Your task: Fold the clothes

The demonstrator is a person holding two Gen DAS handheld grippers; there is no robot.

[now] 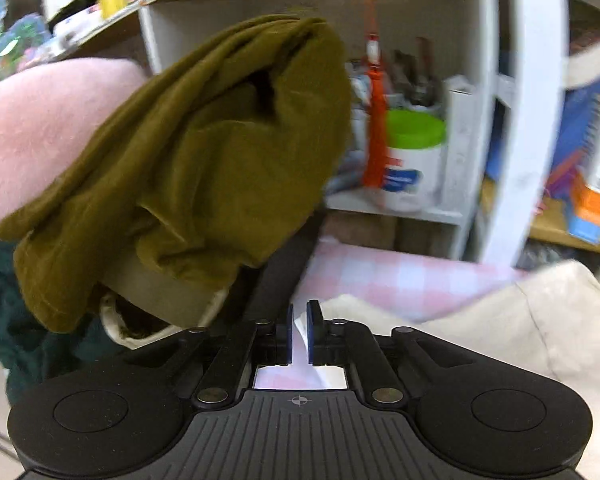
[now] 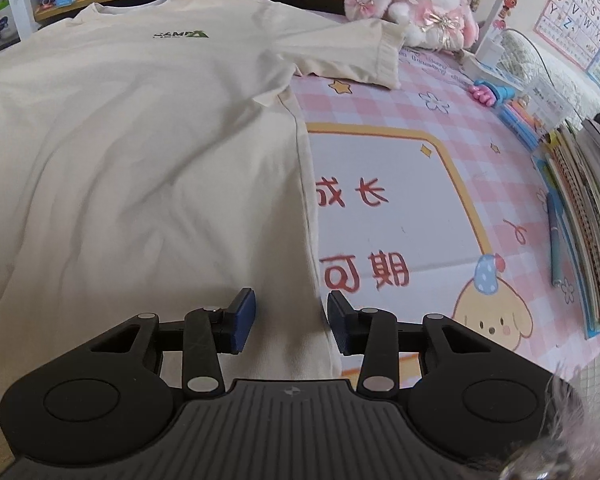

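Note:
A cream T-shirt (image 2: 140, 152) with a small green chest logo lies spread flat on the pink checked table cover (image 2: 420, 92), one sleeve (image 2: 352, 56) stretched out to the right. My right gripper (image 2: 291, 322) stands open just above the shirt's side seam near the hem, one pad on each side of it. In the left wrist view my left gripper (image 1: 299, 332) has its jaws a narrow gap apart, and the pink cover shows through with nothing clearly pinched. The cream T-shirt (image 1: 500, 320) lies to its right. An olive garment (image 1: 204, 160) is heaped at the left.
Under the olive garment are a pink plush (image 1: 40, 132) and a dark green cloth (image 1: 28, 340). A white shelf (image 1: 420, 208) holds a green-lidded tub (image 1: 414, 160). A plush rabbit (image 2: 424, 4), pens and stacked books (image 2: 588, 220) line the table's far and right edges.

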